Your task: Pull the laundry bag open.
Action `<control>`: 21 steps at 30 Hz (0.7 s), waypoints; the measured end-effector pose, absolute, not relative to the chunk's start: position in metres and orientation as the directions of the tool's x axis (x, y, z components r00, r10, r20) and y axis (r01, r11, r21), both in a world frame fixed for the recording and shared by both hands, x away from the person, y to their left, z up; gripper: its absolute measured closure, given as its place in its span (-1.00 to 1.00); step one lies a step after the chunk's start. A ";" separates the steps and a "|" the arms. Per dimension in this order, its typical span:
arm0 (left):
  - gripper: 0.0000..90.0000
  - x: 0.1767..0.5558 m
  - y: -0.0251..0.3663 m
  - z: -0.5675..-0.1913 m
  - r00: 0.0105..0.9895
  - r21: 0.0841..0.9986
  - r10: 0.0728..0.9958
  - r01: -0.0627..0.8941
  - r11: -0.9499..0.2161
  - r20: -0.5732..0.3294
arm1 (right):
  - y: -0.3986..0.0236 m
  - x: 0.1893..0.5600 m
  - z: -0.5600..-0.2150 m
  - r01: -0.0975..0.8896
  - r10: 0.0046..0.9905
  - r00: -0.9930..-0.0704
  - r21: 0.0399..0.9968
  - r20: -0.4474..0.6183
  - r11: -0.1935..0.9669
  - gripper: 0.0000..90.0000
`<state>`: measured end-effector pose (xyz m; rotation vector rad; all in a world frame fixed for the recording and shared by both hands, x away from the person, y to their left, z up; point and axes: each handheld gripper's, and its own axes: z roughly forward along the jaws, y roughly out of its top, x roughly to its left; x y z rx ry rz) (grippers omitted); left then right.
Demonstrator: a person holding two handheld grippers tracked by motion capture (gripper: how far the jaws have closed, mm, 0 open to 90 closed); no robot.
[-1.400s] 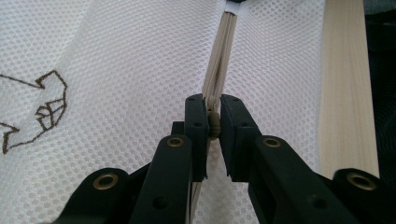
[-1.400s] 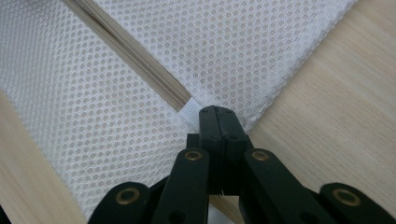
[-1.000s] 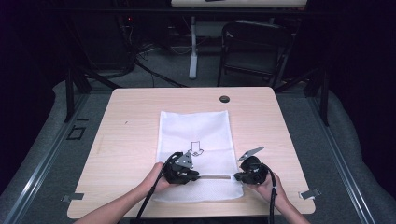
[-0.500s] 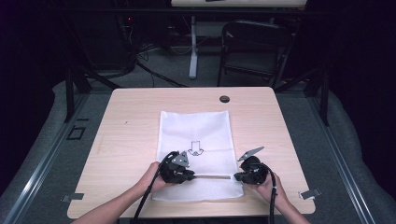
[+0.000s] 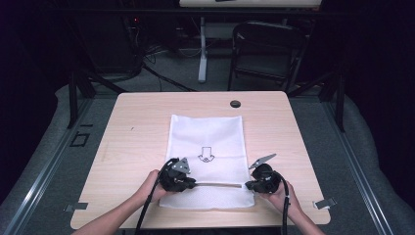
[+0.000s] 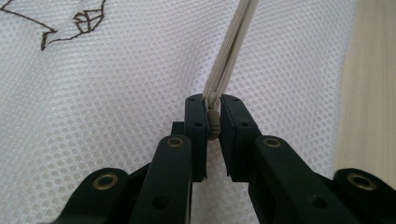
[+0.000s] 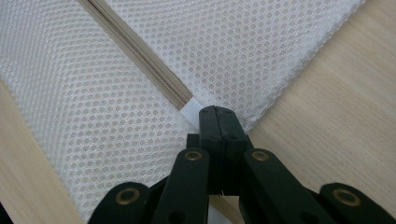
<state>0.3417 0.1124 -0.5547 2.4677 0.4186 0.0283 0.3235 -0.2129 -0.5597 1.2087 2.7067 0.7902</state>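
Here, nearest first:
Left gripper point(image 6: 212, 122): jaws nearly together, pinching the small beige zipper pull point(image 6: 213, 125) between the pads; in the high view it sits at the left end of the zipper line point(image 5: 178, 177).
Right gripper point(image 7: 218, 122): jaws fully closed on the mesh bag's edge, just beside the white tab point(image 7: 191, 111) that ends the zipper; in the high view it is at the bag's right edge point(image 5: 263, 180).
Hidden at the jaws: the pull is mostly covered by the left pads, so only a sliver of it shows; how much cloth lies between the right pads cannot be made out.
Zipper point(image 6: 231, 56): runs straight away from the left jaws and out of the top of that view; from the right jaws it goes up and to the left point(image 7: 140, 51). Its long axis lies across the bag, from one gripper to the other point(image 5: 218, 184).
Mesh bag point(image 5: 205, 142): white, flat on the wooden table point(image 5: 132, 127), long axis pointing away from the person; its near strip lies behind the zipper line, towards the hands.
Printed arrow point(image 5: 206, 154): beyond both jaws, mid-bag, pointing back towards the person; cut off at the upper left corner of the left gripper view point(image 6: 70, 21).
Farthest: a small dark round cap point(image 5: 235, 104) near the table's far edge.
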 end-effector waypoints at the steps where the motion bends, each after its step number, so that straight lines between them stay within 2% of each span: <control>1: 0.83 0.341 0.114 -0.555 0.948 0.589 0.307 0.293 -0.753 -0.080 | -0.213 0.323 -0.560 0.675 0.713 -0.688 0.481 0.136 0.559 1.00; 21: 0.83 0.339 0.120 -0.554 0.949 0.584 0.300 0.296 -0.756 -0.093 | -0.212 0.324 -0.559 0.682 0.718 -0.682 0.473 0.136 0.558 1.00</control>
